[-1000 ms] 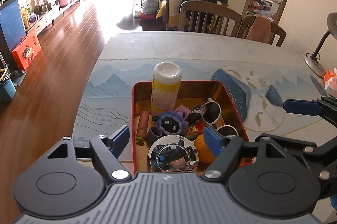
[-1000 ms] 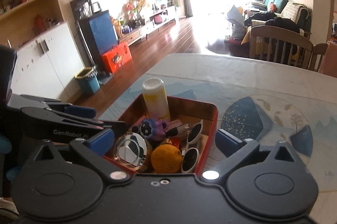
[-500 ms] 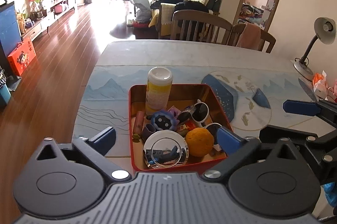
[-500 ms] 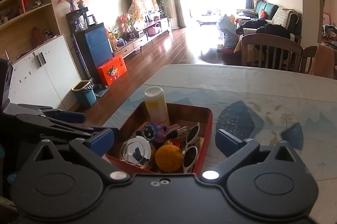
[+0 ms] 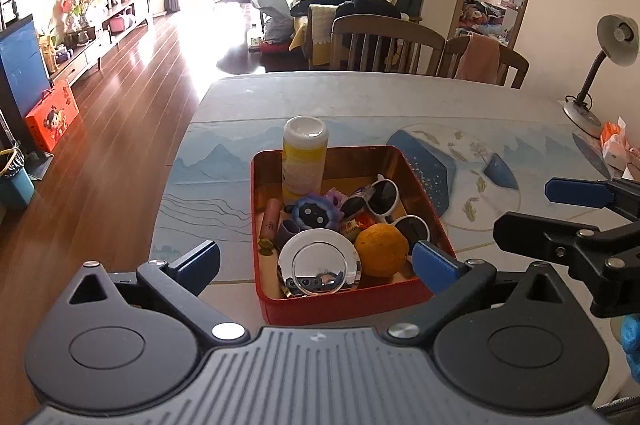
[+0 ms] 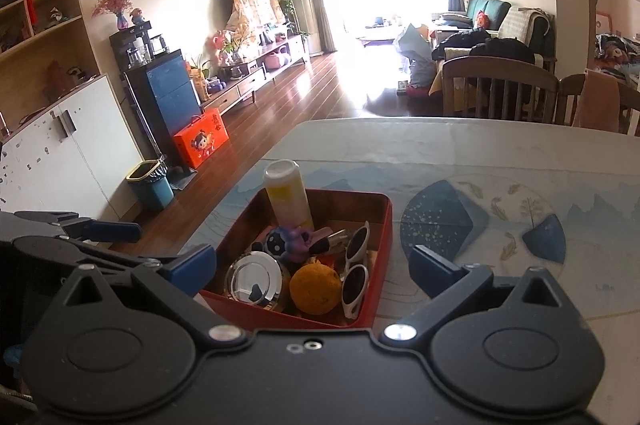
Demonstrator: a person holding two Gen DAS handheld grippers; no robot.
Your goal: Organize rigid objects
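Both claws (image 5: 316, 259) (image 6: 314, 267) wide, angled down

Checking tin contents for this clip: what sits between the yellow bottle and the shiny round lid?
In the left wrist view, a blue-purple toy figure sits between the yellow bottle and the shiny round lid, inside the red tin.
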